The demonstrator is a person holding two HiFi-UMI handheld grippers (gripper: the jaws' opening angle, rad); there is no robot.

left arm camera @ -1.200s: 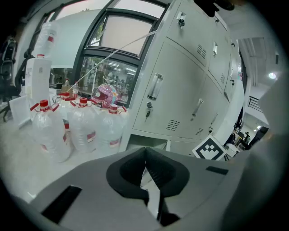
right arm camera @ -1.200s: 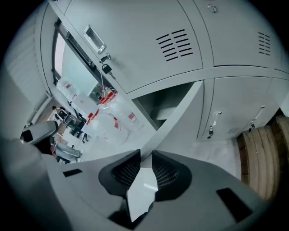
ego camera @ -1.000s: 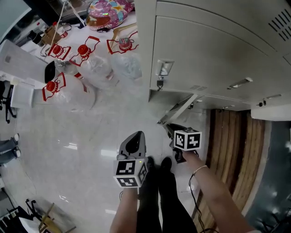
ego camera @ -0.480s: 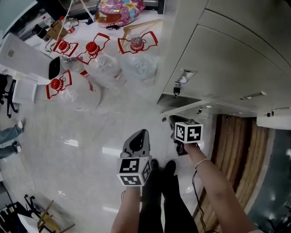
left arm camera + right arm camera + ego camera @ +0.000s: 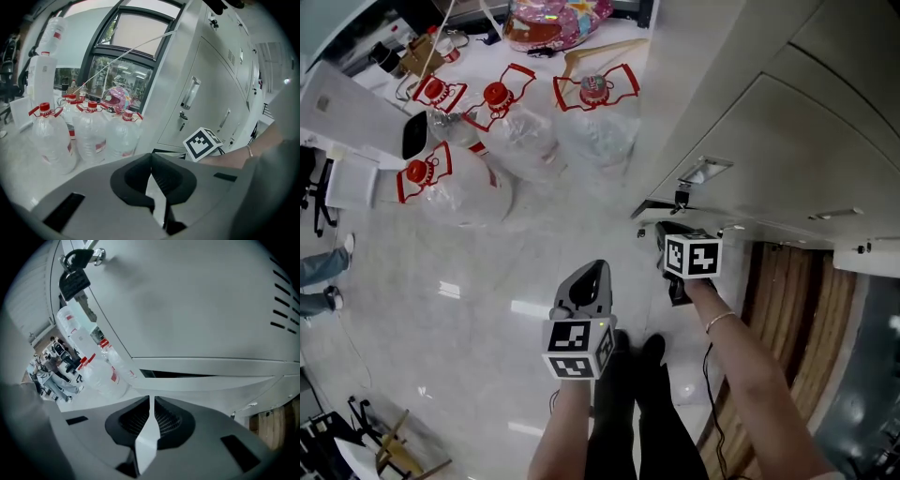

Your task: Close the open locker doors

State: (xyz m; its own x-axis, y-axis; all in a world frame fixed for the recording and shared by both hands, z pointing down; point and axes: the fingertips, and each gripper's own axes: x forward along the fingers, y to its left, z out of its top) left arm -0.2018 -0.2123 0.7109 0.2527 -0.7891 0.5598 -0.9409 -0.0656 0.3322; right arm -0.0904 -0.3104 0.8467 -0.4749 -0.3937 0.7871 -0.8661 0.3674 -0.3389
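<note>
My right hand-held gripper (image 5: pixel 150 401) points down at the foot of the grey lockers (image 5: pixel 787 141). Its jaws have just been closing and now only a narrow slit stands between the tips. Nothing is between them. Just in front of it is the lowest locker door (image 5: pixel 211 383), which stands ajar: a thin dark gap shows along its edge. I cannot tell if the gripper touches the door. Higher on the locker front a black padlock (image 5: pixel 75 280) hangs.

My left hand-held gripper (image 5: pixel 592 274) hovers over the pale floor (image 5: pixel 469 281), apart from the lockers, with its jaws clenched tip to tip and empty. Large water bottles (image 5: pixel 520 141) with red caps stand on the floor beside the lockers.
</note>
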